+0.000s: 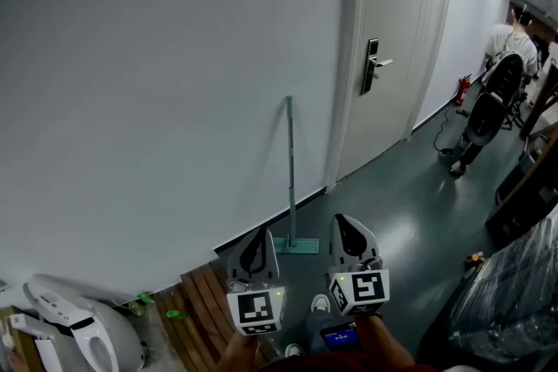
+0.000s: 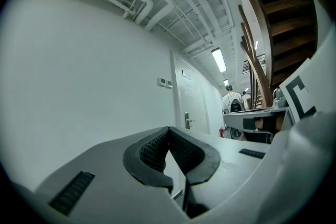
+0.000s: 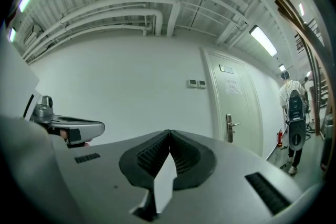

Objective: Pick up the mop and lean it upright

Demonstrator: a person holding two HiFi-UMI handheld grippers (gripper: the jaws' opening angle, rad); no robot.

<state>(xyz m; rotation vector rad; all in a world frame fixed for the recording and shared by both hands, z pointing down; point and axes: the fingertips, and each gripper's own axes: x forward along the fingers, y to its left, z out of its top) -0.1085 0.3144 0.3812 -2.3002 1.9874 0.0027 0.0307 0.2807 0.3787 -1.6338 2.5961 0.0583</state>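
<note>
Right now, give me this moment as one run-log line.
mop: upright at wall | left gripper: shut, empty | right gripper: shut, empty | both apart from mop

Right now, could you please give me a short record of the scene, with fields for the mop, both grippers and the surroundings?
mop: upright, handle leaning on the wall, head on the floor
left gripper: shut, empty, apart from the mop
right gripper: shut, empty, apart from the mop
door: closed, right of the mop
person: far down the corridor
task state: the mop appears already leaned upright
</note>
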